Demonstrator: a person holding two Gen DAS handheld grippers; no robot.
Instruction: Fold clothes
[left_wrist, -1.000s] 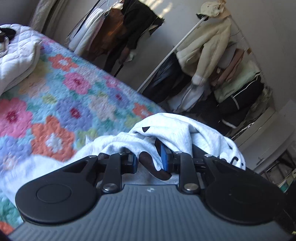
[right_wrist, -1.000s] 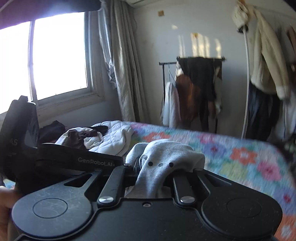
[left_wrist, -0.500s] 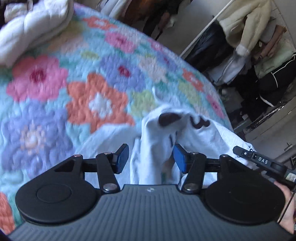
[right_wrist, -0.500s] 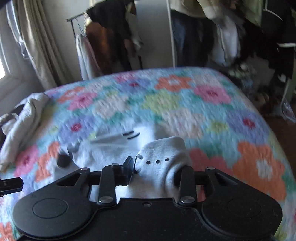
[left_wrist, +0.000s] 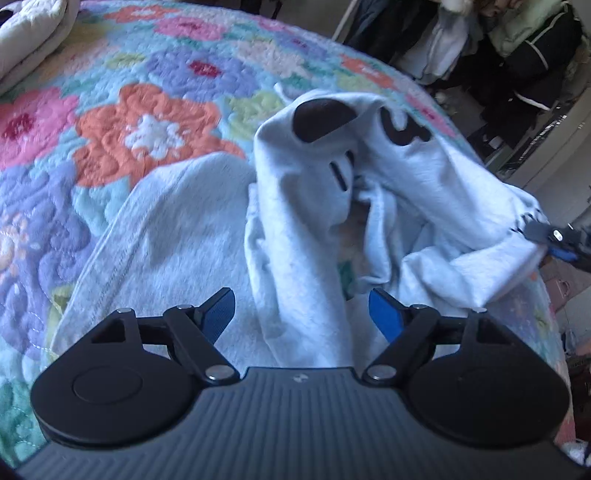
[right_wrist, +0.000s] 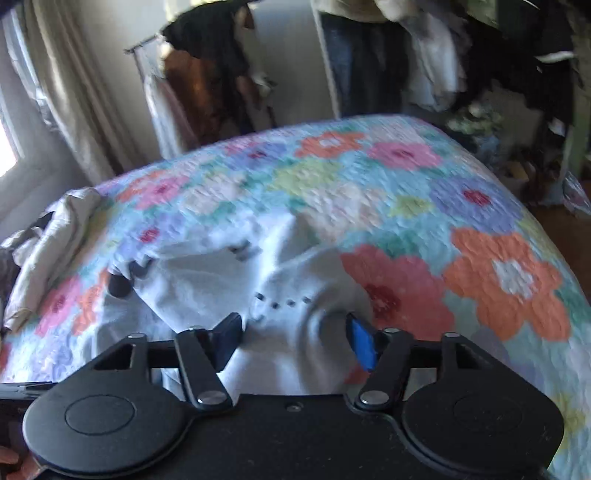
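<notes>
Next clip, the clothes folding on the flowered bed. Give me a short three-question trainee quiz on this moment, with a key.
1. True or false: the left gripper is clamped on the white garment.
2. What does the garment lie on? A) wooden table B) floral quilt C) bare floor
3. Fill in: the right gripper has garment fabric bunched between its ____ pads.

Key:
1. False: its jaws are spread, with a fold of fabric loose between them.
2. B
3. blue
</notes>
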